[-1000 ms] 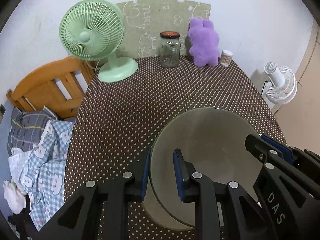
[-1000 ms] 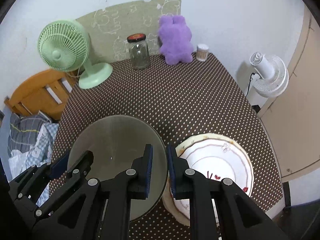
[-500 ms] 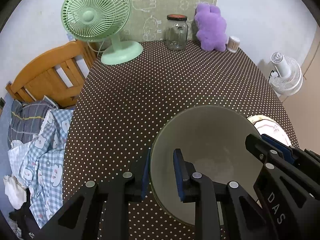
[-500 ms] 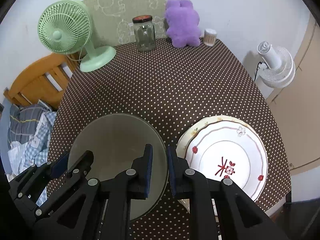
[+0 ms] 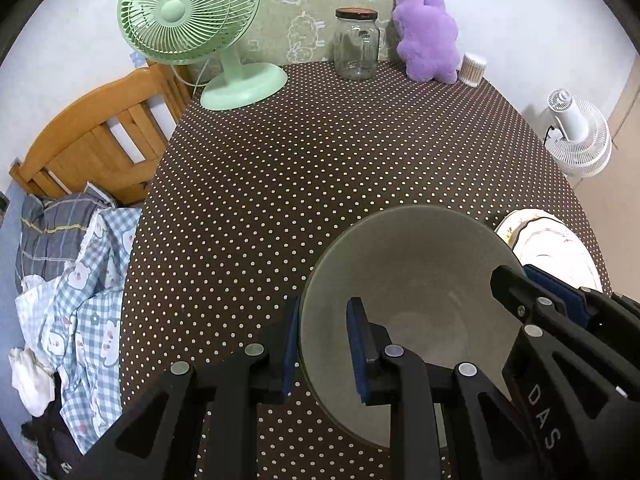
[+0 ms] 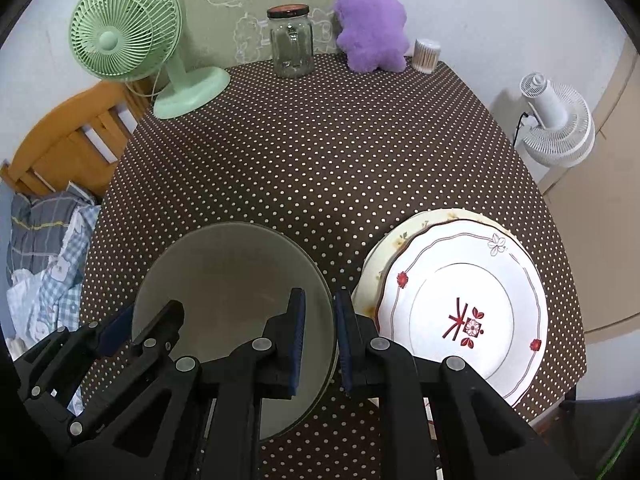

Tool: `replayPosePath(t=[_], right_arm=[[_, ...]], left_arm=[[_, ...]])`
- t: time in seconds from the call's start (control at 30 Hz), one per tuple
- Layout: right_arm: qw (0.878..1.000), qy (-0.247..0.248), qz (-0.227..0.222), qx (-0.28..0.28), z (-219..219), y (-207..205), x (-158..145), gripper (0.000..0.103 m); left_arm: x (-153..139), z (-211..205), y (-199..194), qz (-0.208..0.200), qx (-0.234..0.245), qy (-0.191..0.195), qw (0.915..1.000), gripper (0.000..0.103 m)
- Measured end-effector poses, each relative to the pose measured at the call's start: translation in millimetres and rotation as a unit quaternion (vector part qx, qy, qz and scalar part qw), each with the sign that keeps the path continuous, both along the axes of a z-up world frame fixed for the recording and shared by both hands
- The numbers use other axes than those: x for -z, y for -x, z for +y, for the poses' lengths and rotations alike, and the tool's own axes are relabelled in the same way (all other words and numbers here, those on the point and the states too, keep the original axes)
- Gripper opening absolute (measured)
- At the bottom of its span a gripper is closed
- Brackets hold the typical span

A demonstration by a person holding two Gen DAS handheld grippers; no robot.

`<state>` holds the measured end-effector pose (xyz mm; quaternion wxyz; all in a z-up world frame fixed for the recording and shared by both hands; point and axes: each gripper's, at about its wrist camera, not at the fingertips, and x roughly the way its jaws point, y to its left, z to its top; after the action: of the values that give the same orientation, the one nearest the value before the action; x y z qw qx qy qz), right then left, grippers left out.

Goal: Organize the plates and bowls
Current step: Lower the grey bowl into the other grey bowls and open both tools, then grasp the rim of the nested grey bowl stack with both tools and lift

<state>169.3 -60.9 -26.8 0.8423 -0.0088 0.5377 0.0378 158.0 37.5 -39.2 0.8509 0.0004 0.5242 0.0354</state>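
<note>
A large grey-green bowl [image 5: 404, 280] is held by both grippers above the dotted table. My left gripper [image 5: 322, 344] is shut on the bowl's left rim. My right gripper [image 6: 320, 336] is shut on the bowl's [image 6: 228, 276] right rim; it also shows at the right of the left wrist view [image 5: 560, 300]. A white plate with red flowers [image 6: 464, 308] lies on a cream plate [image 6: 384, 256] at the table's near right, right of the bowl. The plates' edge shows in the left wrist view [image 5: 548, 248].
A green desk fan [image 5: 192, 24], a glass jar [image 5: 356, 46], a purple plush toy [image 5: 428, 36] and a cotton swab box [image 5: 472, 68] stand along the table's far edge. A wooden chair [image 5: 100, 136] with clothes is at the left. A white floor fan [image 6: 556, 124] stands right.
Both grippers and the bowl have risen and pulled back; the views show more of the table. The stacked plates have come fully into the right wrist view.
</note>
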Motion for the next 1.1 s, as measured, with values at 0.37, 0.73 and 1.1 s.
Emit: replayPosePath(t=[0.37, 0.73, 1.1], right_arm=[[1.000, -0.013, -0.002, -0.008, -5, 6, -8, 0.019], [0.999, -0.046, -0.022, -0.017, -18, 13, -24, 0.071], [0.998, -0.069, 0.016, 0.000, -31, -4, 2, 0.071]], left_arm=[[-11, 2, 8, -0.019, 0.021, 0.011, 0.9995, 0.032], [-24, 3, 12, -0.030, 0.041, 0.029, 0.9983, 0.081], [-3, 3, 0, -0.006, 0.023, 0.043, 0.9988, 0.084]])
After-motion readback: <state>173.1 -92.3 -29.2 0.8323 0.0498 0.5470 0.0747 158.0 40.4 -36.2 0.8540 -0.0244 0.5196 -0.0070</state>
